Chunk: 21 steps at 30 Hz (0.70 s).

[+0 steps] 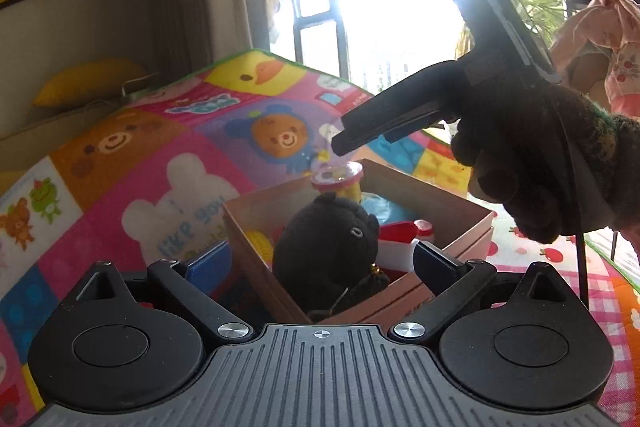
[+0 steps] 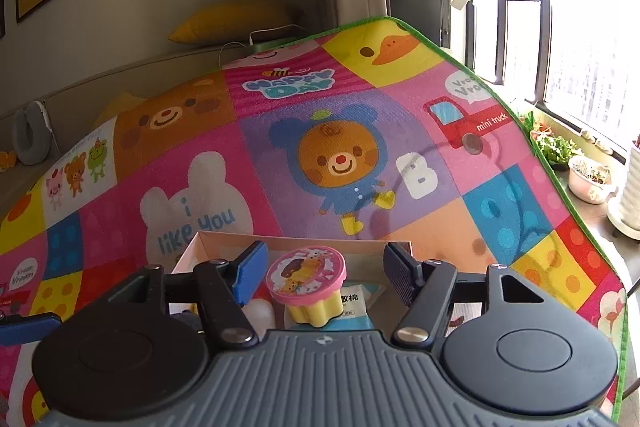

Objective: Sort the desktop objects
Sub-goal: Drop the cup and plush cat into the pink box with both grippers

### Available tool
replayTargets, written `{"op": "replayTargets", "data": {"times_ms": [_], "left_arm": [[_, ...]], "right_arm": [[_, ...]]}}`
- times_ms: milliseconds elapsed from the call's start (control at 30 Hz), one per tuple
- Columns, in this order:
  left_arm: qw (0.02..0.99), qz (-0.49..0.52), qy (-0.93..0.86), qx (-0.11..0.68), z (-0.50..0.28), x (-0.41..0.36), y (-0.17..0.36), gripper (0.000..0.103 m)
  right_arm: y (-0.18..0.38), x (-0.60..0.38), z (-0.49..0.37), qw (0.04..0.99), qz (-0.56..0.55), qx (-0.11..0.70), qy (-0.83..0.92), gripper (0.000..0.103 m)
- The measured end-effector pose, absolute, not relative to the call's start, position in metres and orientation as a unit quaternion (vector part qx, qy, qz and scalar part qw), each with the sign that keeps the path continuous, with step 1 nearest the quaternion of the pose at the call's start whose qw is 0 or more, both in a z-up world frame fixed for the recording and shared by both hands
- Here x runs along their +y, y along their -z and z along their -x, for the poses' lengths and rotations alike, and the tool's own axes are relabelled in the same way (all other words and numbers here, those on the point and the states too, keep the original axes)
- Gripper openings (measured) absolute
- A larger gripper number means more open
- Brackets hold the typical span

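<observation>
A pink cardboard box [image 1: 448,215] stands on the colourful play mat [image 1: 160,155]. In it are a black plush toy [image 1: 324,239], a red and white item [image 1: 396,239] and a pink-lidded yellow cup [image 1: 340,181]. My left gripper [image 1: 324,261] is open, its jaws on either side of the plush and the box's near corner. My right gripper [image 2: 324,273] is open above the box [image 2: 188,251], with the pink-lidded cup [image 2: 308,279] between its jaws, untouched. A white packet [image 2: 352,303] lies beside the cup. The right gripper also shows in the left wrist view [image 1: 348,139], held by a gloved hand [image 1: 532,163].
The mat [image 2: 340,147] ends in a green edge at the right, with potted plants [image 2: 588,175] and a window beyond. A yellow pillow [image 2: 236,23] and a grey neck pillow [image 2: 30,135] lie behind the mat. A blue pad of the left gripper [image 2: 28,327] shows at the left.
</observation>
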<state>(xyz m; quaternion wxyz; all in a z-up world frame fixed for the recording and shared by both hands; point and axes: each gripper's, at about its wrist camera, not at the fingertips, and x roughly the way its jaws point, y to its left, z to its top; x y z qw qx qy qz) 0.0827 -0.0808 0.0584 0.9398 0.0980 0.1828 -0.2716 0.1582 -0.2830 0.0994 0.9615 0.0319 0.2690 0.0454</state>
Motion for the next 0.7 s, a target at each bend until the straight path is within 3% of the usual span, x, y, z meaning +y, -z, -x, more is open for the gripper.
{"op": "replayTargets", "data": {"times_ms": [167,367,700], "left_arm": [[0.944,-0.069,0.220,0.236,-0.086,-0.067,-0.043,0.102],[0.934,-0.041,0.189,0.299,-0.094,-0.055,-0.029,0.103],[0.935,-0.035,0.180,0.305,-0.089,-0.046,-0.028,0.103]], "right_arm": [[-0.098,-0.261,-0.140,0.949,-0.044,0.293,-0.111,0.084],[-0.075,-0.226,-0.144,0.931,-0.041,0.333,-0.143,0.082],[-0.073,-0.247,-0.094,0.950,0.027,0.283,-0.130,0.081]]}}
